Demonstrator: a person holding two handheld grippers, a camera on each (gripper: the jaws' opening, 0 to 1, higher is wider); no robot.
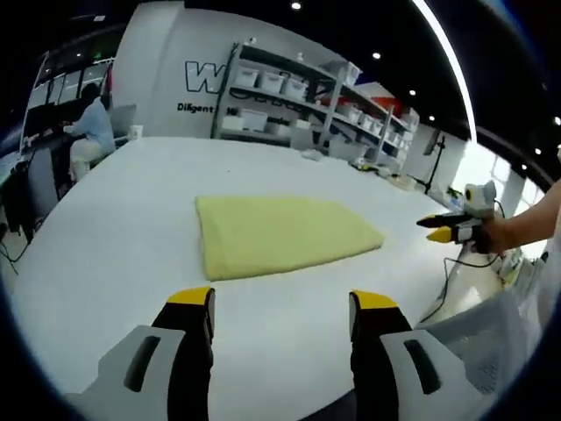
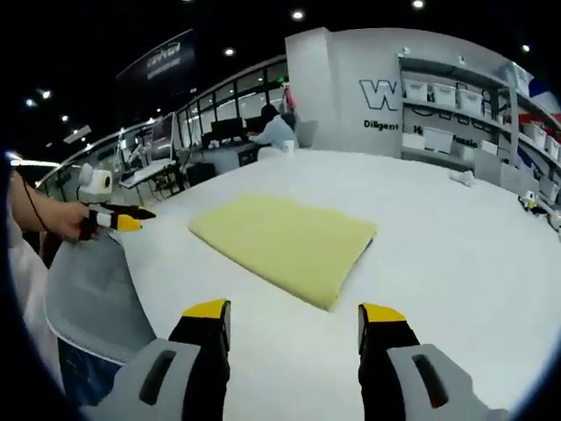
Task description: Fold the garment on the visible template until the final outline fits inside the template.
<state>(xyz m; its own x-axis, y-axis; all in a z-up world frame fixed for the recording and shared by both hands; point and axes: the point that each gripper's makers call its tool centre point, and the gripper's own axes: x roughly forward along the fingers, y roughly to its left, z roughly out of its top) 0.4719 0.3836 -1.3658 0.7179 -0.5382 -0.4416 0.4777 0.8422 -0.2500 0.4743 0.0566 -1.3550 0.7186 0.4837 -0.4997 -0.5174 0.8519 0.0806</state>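
Observation:
A pale yellow garment (image 1: 282, 234) lies folded flat into a neat rectangle on the white table (image 1: 131, 228); in the right gripper view the same garment (image 2: 285, 244) sits mid-table. No template outline is discernible around it. My left gripper (image 1: 283, 301) hovers just short of the garment's near edge, jaws wide apart and empty. My right gripper (image 2: 294, 311) hangs off the garment's near corner, jaws spread and empty too. The right gripper (image 1: 449, 230) appears at the right of the left gripper view, held by a hand. The left gripper (image 2: 118, 218) appears at the left of the right gripper view.
Shelving with white bins (image 1: 289, 96) stands behind the table. A person sits at a desk (image 1: 88, 132) at the far left. A grey mesh chair back (image 2: 92, 294) is close by the table edge. Small items (image 1: 351, 153) lie on the far table end.

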